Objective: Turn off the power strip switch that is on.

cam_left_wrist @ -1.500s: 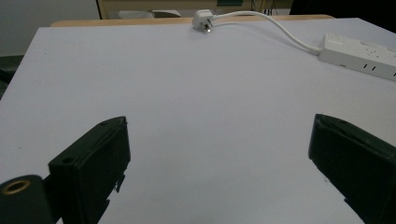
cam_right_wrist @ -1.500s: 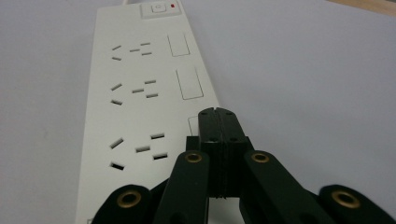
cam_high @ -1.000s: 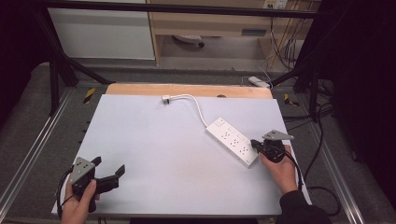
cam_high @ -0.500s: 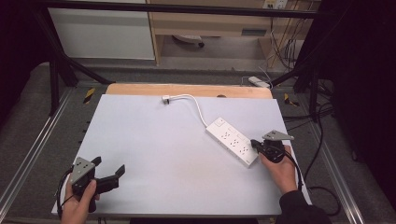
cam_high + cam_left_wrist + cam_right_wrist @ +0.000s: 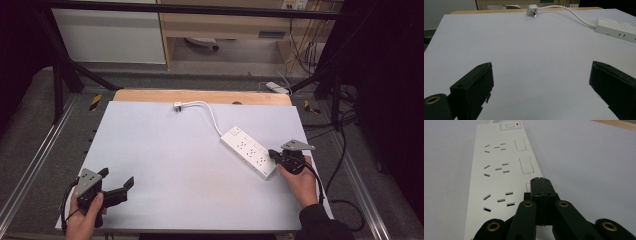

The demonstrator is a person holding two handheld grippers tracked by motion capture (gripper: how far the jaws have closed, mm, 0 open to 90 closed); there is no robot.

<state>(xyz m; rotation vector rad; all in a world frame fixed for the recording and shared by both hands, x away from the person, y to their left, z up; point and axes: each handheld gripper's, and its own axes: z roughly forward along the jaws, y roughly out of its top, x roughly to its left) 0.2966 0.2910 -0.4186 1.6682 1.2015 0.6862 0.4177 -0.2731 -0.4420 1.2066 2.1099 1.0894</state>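
Note:
A white power strip (image 5: 248, 151) lies on the right half of the white table, its cord running up to a white plug (image 5: 178, 106) near the far edge. My right gripper (image 5: 273, 154) is shut, its tips over the strip's near end. The right gripper view shows the closed jaws above the power strip (image 5: 499, 165) beside its sockets, with nothing between them. My left gripper (image 5: 119, 186) rests at the table's near left corner, jaws wide open and empty. From the left gripper view the plug (image 5: 533, 10) and the power strip (image 5: 616, 25) sit far ahead.
The white table top (image 5: 165, 150) has a wooden strip (image 5: 200, 96) along its far edge. Metal rails run down both sides. Cables hang at the far right, and a black cable (image 5: 345, 205) trails off the right edge.

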